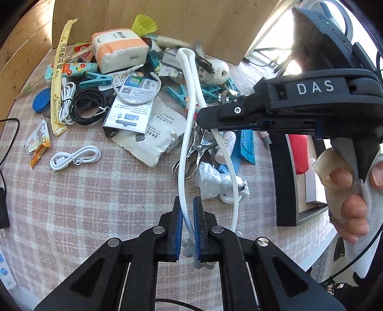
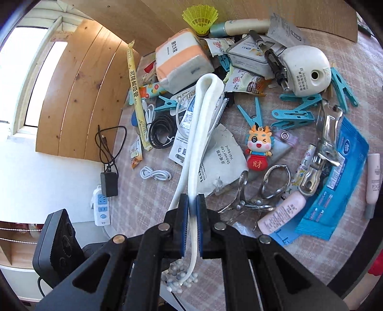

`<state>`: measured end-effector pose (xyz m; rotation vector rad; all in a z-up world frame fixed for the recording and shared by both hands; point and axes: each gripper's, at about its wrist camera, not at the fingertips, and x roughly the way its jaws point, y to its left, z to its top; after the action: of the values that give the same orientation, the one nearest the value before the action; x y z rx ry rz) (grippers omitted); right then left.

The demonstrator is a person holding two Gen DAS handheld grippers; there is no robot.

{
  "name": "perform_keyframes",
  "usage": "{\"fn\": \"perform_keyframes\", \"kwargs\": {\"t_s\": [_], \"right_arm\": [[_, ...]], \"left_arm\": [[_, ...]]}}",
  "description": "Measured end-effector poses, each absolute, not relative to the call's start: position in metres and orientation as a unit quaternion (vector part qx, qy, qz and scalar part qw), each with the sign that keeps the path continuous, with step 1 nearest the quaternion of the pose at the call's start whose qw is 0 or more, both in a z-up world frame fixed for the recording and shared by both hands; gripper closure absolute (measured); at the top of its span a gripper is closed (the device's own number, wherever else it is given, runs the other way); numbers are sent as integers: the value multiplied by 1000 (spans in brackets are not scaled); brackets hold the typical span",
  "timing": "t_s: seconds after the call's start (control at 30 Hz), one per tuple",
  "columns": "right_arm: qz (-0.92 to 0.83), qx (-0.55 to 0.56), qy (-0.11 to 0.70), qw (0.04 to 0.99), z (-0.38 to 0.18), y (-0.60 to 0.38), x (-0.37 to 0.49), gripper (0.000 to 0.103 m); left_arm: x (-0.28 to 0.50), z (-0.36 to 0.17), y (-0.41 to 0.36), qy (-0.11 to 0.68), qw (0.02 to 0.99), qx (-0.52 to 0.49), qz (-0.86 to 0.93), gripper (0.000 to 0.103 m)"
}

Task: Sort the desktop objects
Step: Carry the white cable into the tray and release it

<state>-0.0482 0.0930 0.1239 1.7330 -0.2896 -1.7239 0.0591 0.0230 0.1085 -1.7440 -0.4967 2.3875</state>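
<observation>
Left gripper (image 1: 188, 224): jaws narrow, blue pads clamped on one run of a white flat strap (image 1: 185, 134). Small pale beads hang off the strap just under the jaws.

Right gripper (image 2: 190, 216): jaws narrow too, pinching the same strap (image 2: 199, 124) on its other run. In the left wrist view the right gripper (image 1: 208, 119) comes in from the right, with a hand (image 1: 347, 191) on its handle.

From both sets of jaws the strap runs forward as a long loop. Its folded end sits out over the pile, near a tissue pack (image 2: 182, 59) with an orange band. The strap looks lifted off the checked tabletop (image 1: 83, 203), though contact at the far end is unclear.

Ahead of the left jaws, to the left: a coiled white cable (image 1: 75, 158) alone on the cloth, then a small snack sachet (image 1: 37, 146). Further out lie a black cable coil (image 1: 87, 107) and a yellow straw sleeve (image 1: 59, 74).

Ahead of the right jaws, to the right: metal clips (image 2: 261, 191), a pink tube (image 2: 281, 213) and a blue wipes pack (image 2: 335, 181). Beyond them are a dragon keychain (image 2: 258, 148), teal clothespins (image 2: 294, 117) and a white pencil sharpener (image 2: 304, 69). A yellow shuttlecock (image 2: 201, 20) sits at the far edge of the pile.
</observation>
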Motion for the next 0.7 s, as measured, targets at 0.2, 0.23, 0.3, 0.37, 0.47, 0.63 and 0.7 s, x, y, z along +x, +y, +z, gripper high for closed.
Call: {"fn": "perform_keyframes", "kwargs": {"t_s": [0.2,0.23,0.3,0.37,0.47,0.63,0.7], "right_arm": [[-677,650,-141,315,139,137,-50,96],[-680,648,-147,310,140,147,-50,96],[-689,642,-155,298,145,171,-52,96],[-697,638,-166,284,150,198,-54,96],[-710,631,-179,259,157,243,-58,96],[-730,623,-195,204,160,317,-59,96],[-734,621,-204,183,158,344,-58,96]], "left_arm": [[42,132,51,-136,108,-573,801,95],[36,134,60,-132,115,-573,801,95],[31,140,78,-122,134,-574,799,95],[22,143,102,-108,153,-573,798,95],[9,147,139,-88,184,-571,795,95],[-10,151,208,-49,223,-571,789,95],[-14,151,232,-30,235,-571,786,94]]}}
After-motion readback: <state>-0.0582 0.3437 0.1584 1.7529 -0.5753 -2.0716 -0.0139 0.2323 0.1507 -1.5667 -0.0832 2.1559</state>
